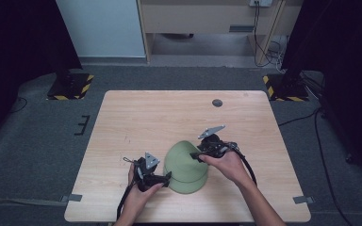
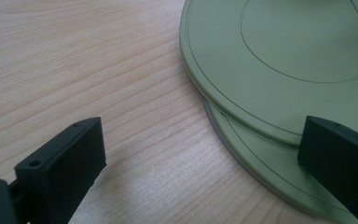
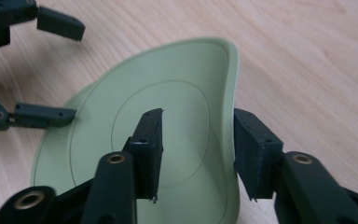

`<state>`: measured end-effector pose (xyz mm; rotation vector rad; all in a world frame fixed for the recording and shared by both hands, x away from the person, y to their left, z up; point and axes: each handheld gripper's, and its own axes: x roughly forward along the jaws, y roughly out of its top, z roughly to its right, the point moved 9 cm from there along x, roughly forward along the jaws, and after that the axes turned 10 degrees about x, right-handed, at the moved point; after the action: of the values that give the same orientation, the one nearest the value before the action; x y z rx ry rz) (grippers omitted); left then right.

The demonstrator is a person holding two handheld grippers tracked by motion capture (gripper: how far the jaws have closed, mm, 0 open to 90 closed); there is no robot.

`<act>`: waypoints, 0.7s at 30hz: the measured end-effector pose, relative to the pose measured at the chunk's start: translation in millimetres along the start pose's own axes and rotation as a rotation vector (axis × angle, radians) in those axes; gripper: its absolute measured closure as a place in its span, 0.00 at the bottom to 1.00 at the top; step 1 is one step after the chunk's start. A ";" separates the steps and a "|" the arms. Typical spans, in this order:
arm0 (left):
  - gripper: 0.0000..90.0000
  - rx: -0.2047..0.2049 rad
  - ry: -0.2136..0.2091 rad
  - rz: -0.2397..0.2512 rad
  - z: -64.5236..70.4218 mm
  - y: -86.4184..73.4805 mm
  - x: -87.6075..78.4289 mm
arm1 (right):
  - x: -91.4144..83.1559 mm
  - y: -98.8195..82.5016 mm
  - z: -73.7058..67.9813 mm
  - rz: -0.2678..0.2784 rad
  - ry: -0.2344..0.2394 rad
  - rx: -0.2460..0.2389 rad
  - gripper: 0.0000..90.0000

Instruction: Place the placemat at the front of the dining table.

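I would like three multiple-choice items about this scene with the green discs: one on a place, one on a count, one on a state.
1. Where is the left gripper?
A. At the left edge of the green discs
B. Beside the dark round spot far across the table
C. On the floor

2. How many green discs lie stacked in the left gripper view?
A. One
B. Two
C. Four

3. How is the top disc at the right gripper?
A. Flat on the table
B. Its rim is bent upward between the jaws
C. Torn in two

Key:
1 A, the high view shows its open jaws at the discs' left edge.
2 B, a lower disc peeks out under the top one.
3 B, the right gripper view shows the rim curled up, with one jaw on each side.
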<state>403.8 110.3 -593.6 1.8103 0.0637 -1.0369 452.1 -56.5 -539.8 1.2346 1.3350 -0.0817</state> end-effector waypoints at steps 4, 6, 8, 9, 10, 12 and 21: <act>0.00 -0.001 0.000 0.000 0.0 -0.1 0.0 | 0.9 -2.1 5.7 -0.006 -0.023 0.003 0.75; 0.00 -0.002 -0.002 0.000 0.0 -0.1 -0.1 | -0.2 -1.0 9.3 0.004 -0.033 0.008 0.84; 0.00 -0.001 -0.002 -0.001 -0.1 -0.2 -0.1 | -2.0 0.9 12.3 0.020 -0.045 0.015 0.92; 0.00 -0.002 0.000 0.001 0.0 -0.1 0.0 | -2.8 1.2 13.2 0.021 -0.048 0.019 0.94; 0.00 -0.002 0.000 0.001 0.0 -0.1 0.0 | -2.8 1.2 13.2 0.021 -0.048 0.019 0.94; 0.00 -0.001 0.002 0.001 0.1 -0.3 -0.2 | -2.7 1.3 13.4 0.017 -0.070 0.007 0.95; 0.00 -0.001 0.004 0.001 0.5 -0.3 -0.1 | -2.7 4.5 14.8 0.014 -0.103 -0.006 0.95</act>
<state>403.4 110.1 -593.8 1.8116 0.0658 -1.0329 464.1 -66.5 -538.6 1.2182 1.2364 -0.1293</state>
